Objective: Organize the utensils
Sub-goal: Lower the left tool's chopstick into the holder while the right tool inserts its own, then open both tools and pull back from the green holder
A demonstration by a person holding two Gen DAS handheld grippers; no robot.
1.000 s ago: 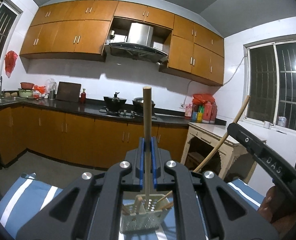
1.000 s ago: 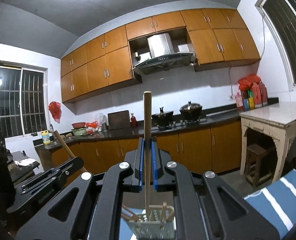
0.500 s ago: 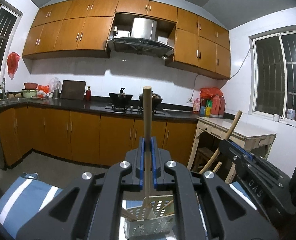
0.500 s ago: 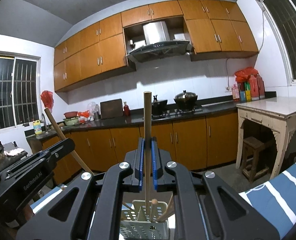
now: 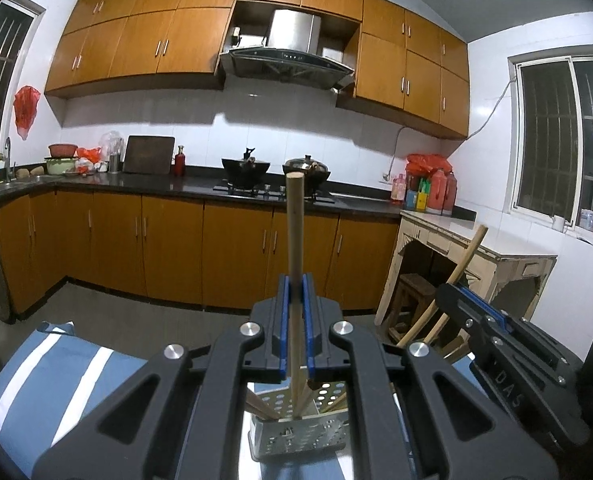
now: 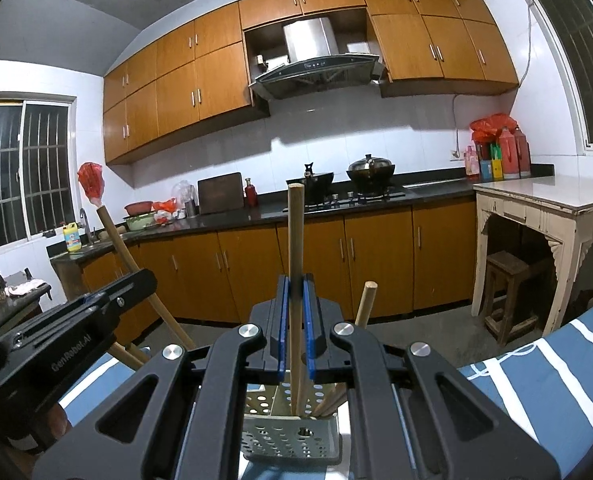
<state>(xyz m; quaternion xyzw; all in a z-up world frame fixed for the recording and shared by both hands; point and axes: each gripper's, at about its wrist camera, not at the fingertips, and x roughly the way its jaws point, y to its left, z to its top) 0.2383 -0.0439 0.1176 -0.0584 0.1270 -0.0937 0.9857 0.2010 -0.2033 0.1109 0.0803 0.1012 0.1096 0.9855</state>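
Observation:
My left gripper point(image 5: 295, 292) is shut on an upright wooden stick point(image 5: 295, 232). The stick's lower end dips into a perforated metal utensil holder point(image 5: 300, 438) just below the jaws. My right gripper point(image 6: 295, 292) is shut on a second wooden stick point(image 6: 295, 248), whose lower end reaches into the same holder point(image 6: 292, 438). Several more wooden sticks point(image 6: 363, 306) lean inside it. Each view shows the other gripper beside it: the right one's black body point(image 5: 508, 360) with its slanted stick point(image 5: 462, 264), and the left one's black body point(image 6: 76, 328).
The holder stands on a blue and white striped cloth point(image 5: 56, 376). Behind are a dark counter point(image 5: 200, 186) with two pots, orange cabinets, a cream side table point(image 6: 544, 204) and a wooden stool point(image 6: 508, 292) under it.
Both grippers have sunk with their sticks. The holder now sits closer under the jaws, with both stick ends lower in it. The other gripper has come nearer in each view.

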